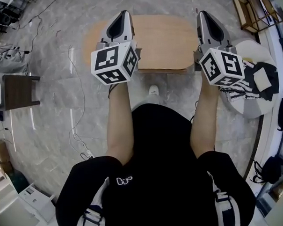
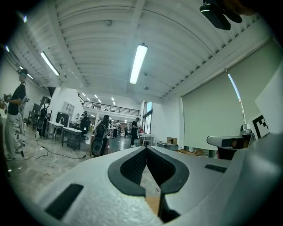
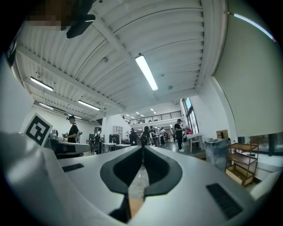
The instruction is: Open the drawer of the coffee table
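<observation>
The coffee table (image 1: 162, 41) has an oval light-wood top and stands on the marble floor just in front of me; its drawer is hidden in every view. Both grippers are held level above the table's near edge, side by side. My left gripper (image 1: 124, 13) is over the table's left part, its jaws shut with nothing between them. My right gripper (image 1: 203, 13) is over the right end, also shut and empty. In the left gripper view the left gripper (image 2: 146, 148) points across the hall at head height, and so does the right gripper (image 3: 142, 148) in its own view.
A dark wooden stool (image 1: 18, 90) stands on the left. A white round seat (image 1: 258, 105) with black-and-white cloth sits close on the right. A wooden rack (image 1: 251, 9) is at the far right, cables (image 1: 78, 103) lie on the floor, and people (image 2: 101, 132) stand in the hall.
</observation>
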Demonstrator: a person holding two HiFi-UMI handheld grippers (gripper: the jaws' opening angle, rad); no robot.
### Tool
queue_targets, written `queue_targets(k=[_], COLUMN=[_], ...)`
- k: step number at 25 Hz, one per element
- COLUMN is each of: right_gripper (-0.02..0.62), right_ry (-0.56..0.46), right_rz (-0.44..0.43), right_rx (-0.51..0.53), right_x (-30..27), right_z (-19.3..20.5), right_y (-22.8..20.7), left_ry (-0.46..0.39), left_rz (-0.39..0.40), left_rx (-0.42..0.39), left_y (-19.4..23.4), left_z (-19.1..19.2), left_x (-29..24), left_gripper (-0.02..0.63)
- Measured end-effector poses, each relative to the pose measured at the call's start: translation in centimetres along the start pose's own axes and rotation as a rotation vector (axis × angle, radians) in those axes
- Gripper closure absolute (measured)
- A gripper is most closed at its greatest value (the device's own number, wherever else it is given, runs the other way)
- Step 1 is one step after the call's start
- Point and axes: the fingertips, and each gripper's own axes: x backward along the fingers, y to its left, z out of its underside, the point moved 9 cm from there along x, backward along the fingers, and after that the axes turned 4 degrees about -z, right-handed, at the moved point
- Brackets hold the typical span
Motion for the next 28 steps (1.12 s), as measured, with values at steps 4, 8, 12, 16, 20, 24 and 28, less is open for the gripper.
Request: queue_targets(k=[4, 8, 12, 16, 20, 24, 28], right_gripper=[0.580, 0.580, 0.580, 0.580, 0.580, 0.580, 0.580], right_ry=[0.013, 0.040, 0.086, 0.120, 0.156, 0.177, 0.204], right_rz=[0.005, 0.015, 0.011, 0.012, 0.022, 0.030, 0.008], right_rx=[0.010, 0.018, 0.009, -0.007, -0.029, -0.061, -0.081], right_x=[-3.9, -6.5, -8.5, -9.6, -9.6, -9.5, -10.1], right_z=[0.3, 1.0, 2.5, 3.7, 5.0, 6.1, 7.4], right_y=[-1.4, -2.8, -3.4, -4.2, -5.9, -8.3, -9.4], left_ry=[0.015, 0.024, 0.058, 0.088, 0.121, 0.161, 0.187], left_rz=[0.033, 0.058, 0.056, 0.051, 0.045, 0.031, 0.012], left_rx=[0.002, 0.006, 0.026, 0.047, 0.065, 0.054, 0.060], left_y=[1.0, 1.3, 2.3, 2.8, 2.1, 0.8, 0.5], left_z=[0.4, 1.1, 2.5, 3.6, 5.0, 6.4, 7.5], left_x=[-4.8, -8.2, -10.2, -11.7, -13.1, -14.2, -14.9], left_gripper=[0.597, 0.597, 0.597, 0.597, 0.597, 0.597, 0.597])
